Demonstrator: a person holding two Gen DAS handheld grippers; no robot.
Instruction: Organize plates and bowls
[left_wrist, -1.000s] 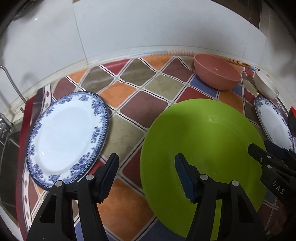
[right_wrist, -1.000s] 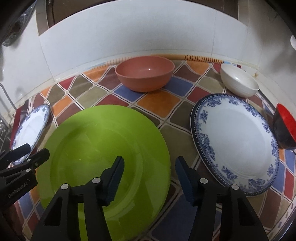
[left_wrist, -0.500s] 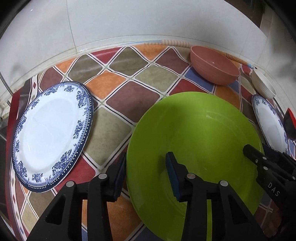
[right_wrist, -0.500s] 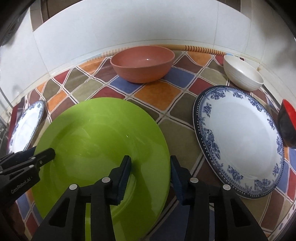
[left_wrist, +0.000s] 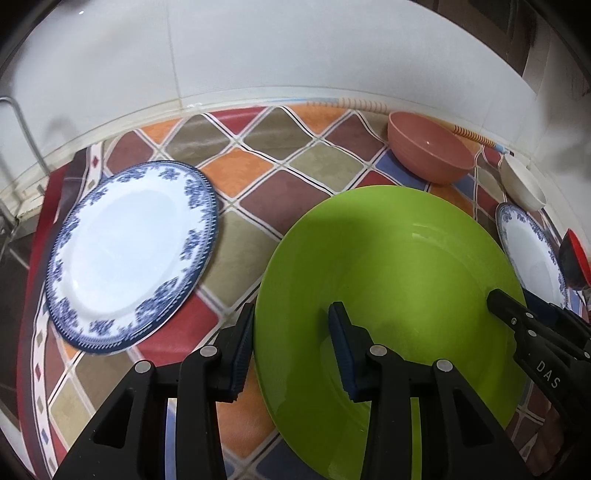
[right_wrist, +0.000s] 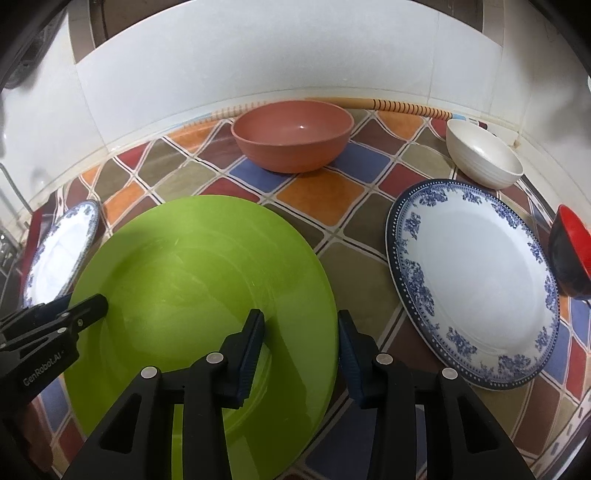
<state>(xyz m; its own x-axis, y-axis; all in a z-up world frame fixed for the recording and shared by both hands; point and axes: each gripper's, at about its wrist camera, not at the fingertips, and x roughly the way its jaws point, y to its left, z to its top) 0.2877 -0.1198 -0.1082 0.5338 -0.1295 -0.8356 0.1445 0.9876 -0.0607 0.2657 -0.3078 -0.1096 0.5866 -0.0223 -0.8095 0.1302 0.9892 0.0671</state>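
Lettering "GenRobot.AI" marks left gripper (right_wrist: 55, 328), "DAS" right gripper (left_wrist: 524, 325). Both spread, each straddling opposite rims of green plate (left_wrist: 388, 288) on mat (left_wrist: 258, 199); blue plates (right_wrist: 472, 280) flank it, apart.

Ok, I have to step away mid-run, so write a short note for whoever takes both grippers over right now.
Left gripper: open, its fingers astride the left rim of the green plate, not clamped.
Right gripper: open, astride the same plate's right rim.
The green plate lies flat on the checked mat. One blue-rimmed plate lies to its left, another to its right. Pink bowl and white bowl sit by the wall; a red bowl is at the far right.
Done: nothing stacked yet.
Left: grip the green plate, then stack plates and bowls.
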